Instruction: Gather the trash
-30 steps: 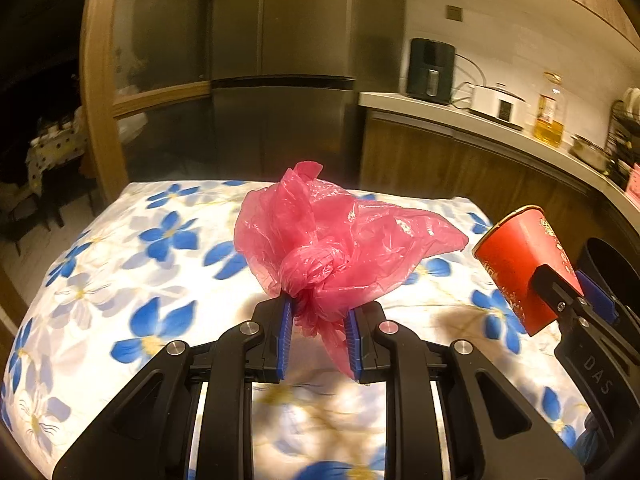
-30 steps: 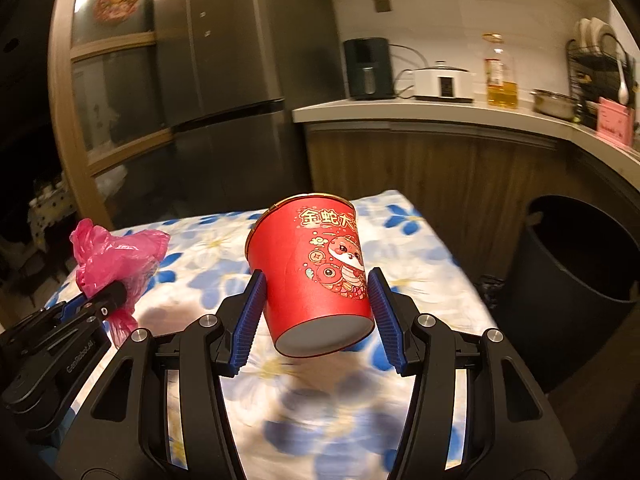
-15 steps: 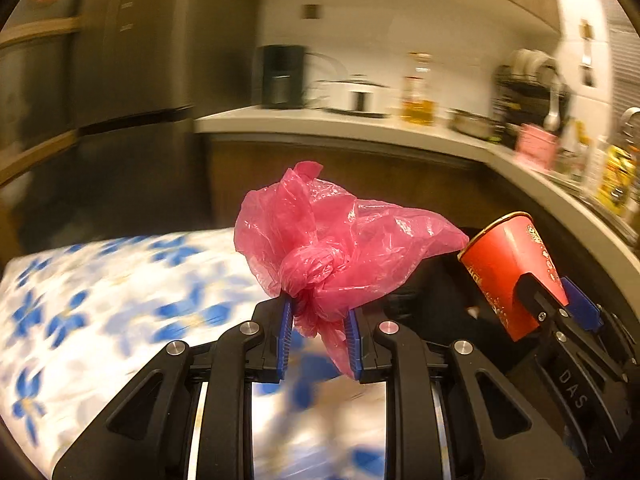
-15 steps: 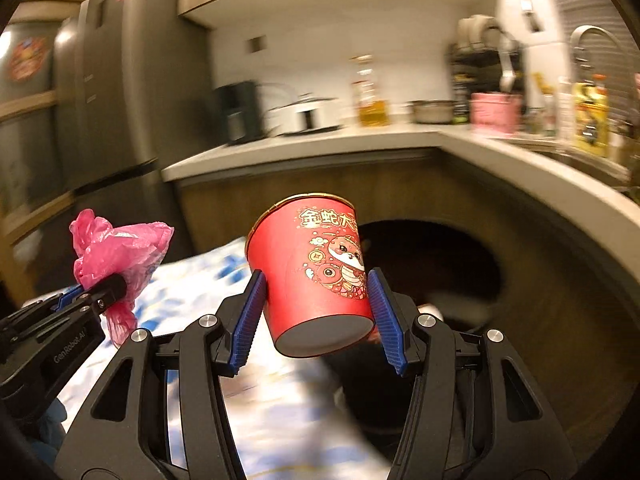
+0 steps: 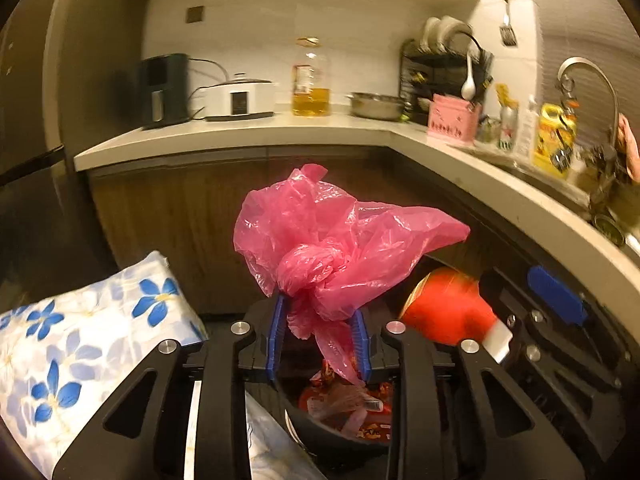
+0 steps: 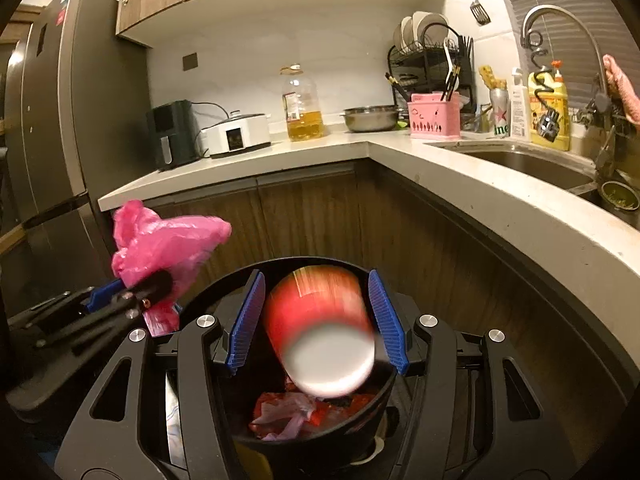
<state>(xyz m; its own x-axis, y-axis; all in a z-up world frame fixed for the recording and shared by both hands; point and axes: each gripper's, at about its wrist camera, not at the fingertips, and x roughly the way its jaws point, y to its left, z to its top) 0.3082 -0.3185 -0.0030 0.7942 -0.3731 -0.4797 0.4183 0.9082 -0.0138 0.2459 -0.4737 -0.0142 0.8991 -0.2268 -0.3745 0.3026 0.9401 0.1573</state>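
You're hovering both grippers over the trash bin [image 6: 384, 396], wrappers [image 6: 288, 410] lying inside. Plastic bag [image 5: 320, 248] is sitting between the left gripper [image 5: 319, 340] pads; paper cup [image 6: 320, 328] between the right gripper [image 6: 316, 320] pads, to its right. Countertop [image 6: 500, 196] is running behind.

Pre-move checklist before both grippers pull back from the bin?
1. Red cup free of right gripper: ok. Jaws have just been opening; there are gaps on both sides and the cup is blurred, apparently dropping.
2. Cup over the black bin: ok.
3. Pink bag free of left gripper: cannot tell. Jaws have just been opening, and the bag's tail still hangs between the pads.
4. Bag over the bin: ok in the left wrist view, with trash showing below it.
5. Room in the bin: ok; wrappers lie low inside.
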